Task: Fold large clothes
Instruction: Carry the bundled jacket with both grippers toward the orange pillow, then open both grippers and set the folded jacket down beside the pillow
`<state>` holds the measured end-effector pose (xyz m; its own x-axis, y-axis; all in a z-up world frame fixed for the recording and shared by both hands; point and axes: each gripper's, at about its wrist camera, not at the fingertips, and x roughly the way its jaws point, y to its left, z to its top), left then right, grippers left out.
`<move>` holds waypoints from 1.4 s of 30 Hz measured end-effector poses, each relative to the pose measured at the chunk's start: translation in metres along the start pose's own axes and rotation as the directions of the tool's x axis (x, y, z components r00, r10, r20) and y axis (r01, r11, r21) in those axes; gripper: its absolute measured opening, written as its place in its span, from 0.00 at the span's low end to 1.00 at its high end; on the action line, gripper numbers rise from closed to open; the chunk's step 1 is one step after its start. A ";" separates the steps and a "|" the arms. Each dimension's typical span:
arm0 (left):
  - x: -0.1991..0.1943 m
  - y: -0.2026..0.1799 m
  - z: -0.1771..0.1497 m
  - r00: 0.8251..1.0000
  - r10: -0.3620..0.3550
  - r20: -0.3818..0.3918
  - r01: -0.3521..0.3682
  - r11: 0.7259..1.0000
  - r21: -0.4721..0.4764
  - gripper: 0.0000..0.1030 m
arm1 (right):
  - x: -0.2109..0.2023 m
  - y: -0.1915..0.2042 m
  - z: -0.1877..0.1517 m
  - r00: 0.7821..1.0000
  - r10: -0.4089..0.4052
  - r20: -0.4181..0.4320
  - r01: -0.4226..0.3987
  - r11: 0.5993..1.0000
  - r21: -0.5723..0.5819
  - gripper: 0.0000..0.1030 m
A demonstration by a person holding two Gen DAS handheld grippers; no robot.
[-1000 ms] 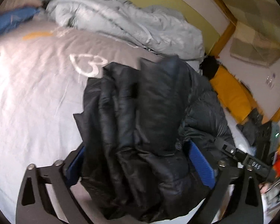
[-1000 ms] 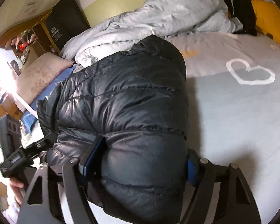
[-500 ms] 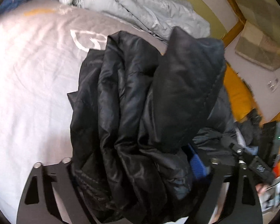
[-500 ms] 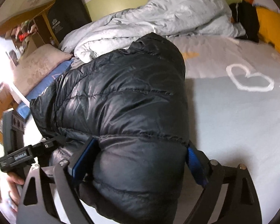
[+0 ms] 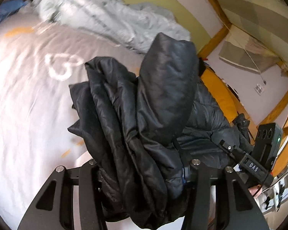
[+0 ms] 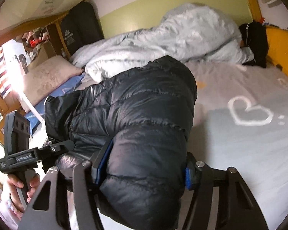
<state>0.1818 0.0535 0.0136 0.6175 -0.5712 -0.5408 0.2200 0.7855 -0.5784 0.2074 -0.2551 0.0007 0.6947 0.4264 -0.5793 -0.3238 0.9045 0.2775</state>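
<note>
A black puffer jacket (image 5: 153, 105), folded into a thick bundle, is held up over the grey bed sheet (image 5: 19, 115). My left gripper (image 5: 142, 172) squeezes one end of it, and its jaws are closing on the bunched layers. In the right wrist view the same black puffer jacket (image 6: 134, 105) bulges between the blue pads (image 6: 188, 174) of my right gripper (image 6: 146, 168), whose jaws are also closing on it. Each gripper shows in the other's view: the right one (image 5: 259, 153) at the jacket's far side, the left one (image 6: 19, 153) in a person's hand (image 6: 17, 189).
The sheet carries a white heart print (image 6: 247, 113). A crumpled pale grey duvet (image 6: 182, 38) lies along the wall side of the bed, with a pillow (image 6: 48, 76) at one end and a dark garment (image 6: 255, 42) by the orange bed frame (image 6: 282, 48).
Both grippers' jaws have narrowed onto the jacket bundle. Both have risen, and the bundle has come up off the sheet with them.
</note>
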 end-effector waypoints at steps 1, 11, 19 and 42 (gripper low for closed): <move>0.002 -0.013 0.005 1.000 0.000 0.011 0.000 1.000 0.025 0.48 | -0.007 -0.004 0.005 1.000 -0.008 0.009 0.008 1.000 -0.003 0.56; 0.095 -0.161 0.045 0.992 -0.126 0.012 0.121 0.975 0.184 0.48 | -0.102 -0.113 0.057 0.960 -0.200 0.197 0.194 0.980 0.048 0.56; 0.205 -0.272 0.059 0.975 -0.224 -0.009 0.217 0.932 0.291 0.47 | -0.152 -0.221 0.086 0.878 -0.394 0.271 0.386 0.919 0.085 0.56; 0.343 -0.325 -0.016 0.997 -0.060 -0.058 0.079 0.905 0.418 0.83 | -0.126 -0.355 0.031 0.630 -0.771 0.090 0.765 0.637 0.096 0.90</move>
<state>0.3098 -0.4014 0.0060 0.5585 -0.6300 -0.5396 0.5634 0.7656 -0.3106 0.2547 -0.6299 -0.0009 0.7457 -0.4290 -0.5098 0.3869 0.9017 -0.1928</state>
